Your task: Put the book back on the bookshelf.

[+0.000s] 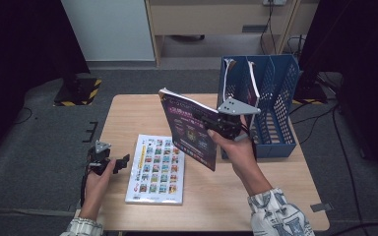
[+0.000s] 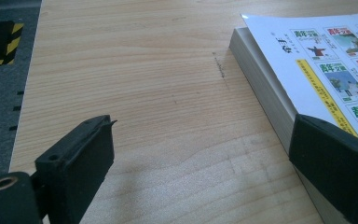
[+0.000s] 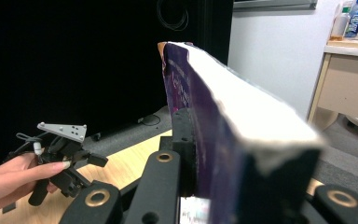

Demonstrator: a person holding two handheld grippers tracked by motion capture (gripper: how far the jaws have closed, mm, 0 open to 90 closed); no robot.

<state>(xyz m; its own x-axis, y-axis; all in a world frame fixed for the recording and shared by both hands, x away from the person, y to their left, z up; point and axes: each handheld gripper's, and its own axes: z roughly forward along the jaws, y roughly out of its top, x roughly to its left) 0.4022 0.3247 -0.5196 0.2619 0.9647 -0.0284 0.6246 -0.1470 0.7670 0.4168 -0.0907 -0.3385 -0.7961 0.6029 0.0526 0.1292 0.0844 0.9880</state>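
**One book aloft, one left on the worktop**

The right claw is clamped on the purple book, held upright above the worktop beside the blue file rack, not yet filed; the white book lies flat; the left claw stands open beside it.

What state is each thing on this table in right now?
Purple book: lifted off the table, tilted, clamped in the right claw.
White book: closed, lying flat on the table.
Left claw: open, holding nothing, beside the white book.
Blue file rack: upright, books standing inside.
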